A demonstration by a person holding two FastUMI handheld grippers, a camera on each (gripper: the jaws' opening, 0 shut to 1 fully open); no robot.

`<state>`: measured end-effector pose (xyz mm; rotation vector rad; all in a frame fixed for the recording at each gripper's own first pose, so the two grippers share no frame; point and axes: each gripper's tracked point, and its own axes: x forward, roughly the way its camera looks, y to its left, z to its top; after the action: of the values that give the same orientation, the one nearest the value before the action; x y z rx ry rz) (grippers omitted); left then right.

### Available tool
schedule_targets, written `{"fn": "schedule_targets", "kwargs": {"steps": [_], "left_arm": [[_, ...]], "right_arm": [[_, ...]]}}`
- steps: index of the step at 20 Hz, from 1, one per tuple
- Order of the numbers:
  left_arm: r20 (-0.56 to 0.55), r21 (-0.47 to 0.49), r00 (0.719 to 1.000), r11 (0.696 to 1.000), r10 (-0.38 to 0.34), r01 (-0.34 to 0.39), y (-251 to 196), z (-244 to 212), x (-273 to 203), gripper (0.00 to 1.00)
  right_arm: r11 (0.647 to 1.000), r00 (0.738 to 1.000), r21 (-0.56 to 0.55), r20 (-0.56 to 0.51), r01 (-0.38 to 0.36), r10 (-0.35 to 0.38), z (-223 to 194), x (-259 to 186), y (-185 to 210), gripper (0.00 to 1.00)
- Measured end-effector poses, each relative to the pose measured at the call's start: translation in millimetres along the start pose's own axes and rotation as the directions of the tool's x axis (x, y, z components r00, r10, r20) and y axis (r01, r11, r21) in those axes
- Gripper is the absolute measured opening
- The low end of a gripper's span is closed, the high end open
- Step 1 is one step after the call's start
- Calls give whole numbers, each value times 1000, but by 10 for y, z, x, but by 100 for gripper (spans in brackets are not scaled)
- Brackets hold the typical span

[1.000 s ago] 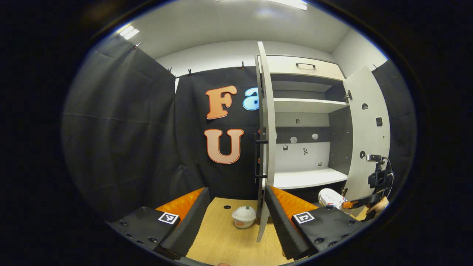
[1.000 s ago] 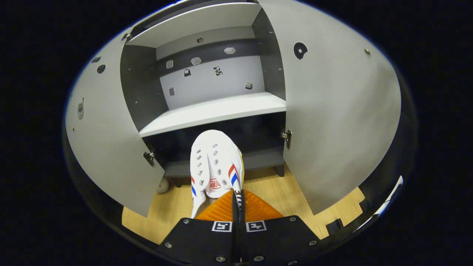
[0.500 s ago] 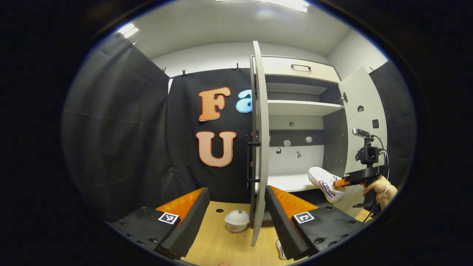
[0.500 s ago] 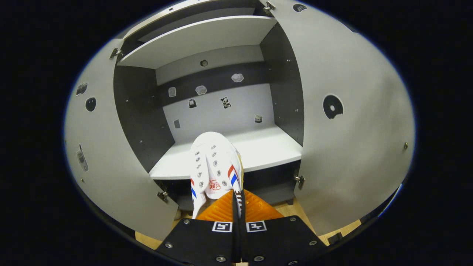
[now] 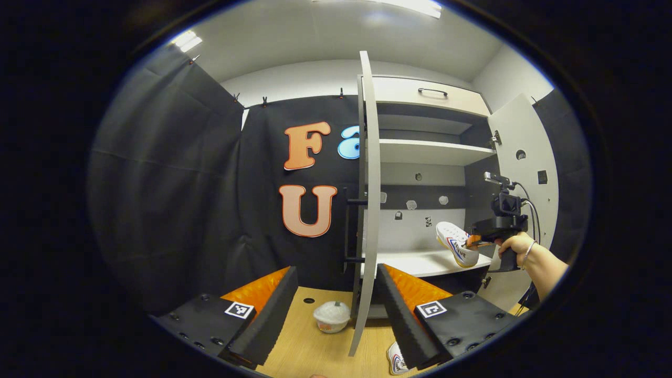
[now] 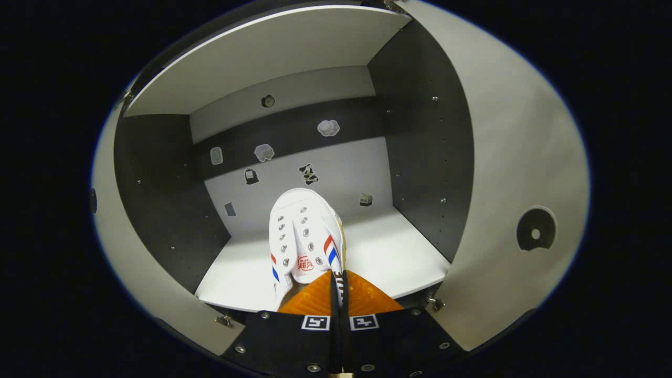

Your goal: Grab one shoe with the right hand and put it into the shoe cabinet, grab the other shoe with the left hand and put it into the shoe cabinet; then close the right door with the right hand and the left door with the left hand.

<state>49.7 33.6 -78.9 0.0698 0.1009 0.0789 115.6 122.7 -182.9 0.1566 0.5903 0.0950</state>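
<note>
While the cabinet stands open: two grippers, one loaded and one empty.
Right gripper: its orange fingers are pressed together on the heel end of a white sneaker with red and blue stripes; in the left gripper view the same gripper shows at far right, held by a hand.
Held sneaker: toe pointing into the shoe cabinet, carried above the white middle shelf; whether the sole touches the shelf cannot be told. In the left gripper view it hangs tilted, toe up, over the shelf's front edge.
Left gripper: fingers spread wide apart, nothing between them, low over the wooden floor, facing the edge of the left door.
Other shoe: lying on the floor near the right finger of the left gripper, mostly hidden by that finger.
Left door: swung open, seen edge-on.
Right door: swung open, at the right of the compartment.
Small white lidded cup: on the floor, just left of the left door's lower edge.
</note>
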Motion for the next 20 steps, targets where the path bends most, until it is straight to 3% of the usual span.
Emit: {"fn": "schedule_targets", "kwargs": {"steps": [7,8,11,12,15,18,20], "left_arm": [[13,32,995,994,102,-103,173,19,102,99],[13,33,994,993,111,-111,177,22,116,95],[5,29,992,992,124,-125,147,-1,166,96],[0,28,993,992,121,-121,110,-10,182,96],[-4,27,995,995,97,-97,-19,-26,202,97],[-4,23,998,998,67,-67,-179,-26,218,96],[-6,22,999,999,49,-49,-284,-50,235,96]], "right_arm": [[999,997,35,-80,26,-23,-32,766,5,0],[999,995,28,-90,35,-32,-41,851,-10,0],[998,995,61,-95,-16,22,-12,933,85,2],[998,998,58,-61,-22,26,77,956,86,18],[998,999,33,19,-47,46,287,806,91,41],[996,996,-47,56,-72,75,330,571,125,78],[990,989,-111,102,-91,103,401,395,185,90]]}}
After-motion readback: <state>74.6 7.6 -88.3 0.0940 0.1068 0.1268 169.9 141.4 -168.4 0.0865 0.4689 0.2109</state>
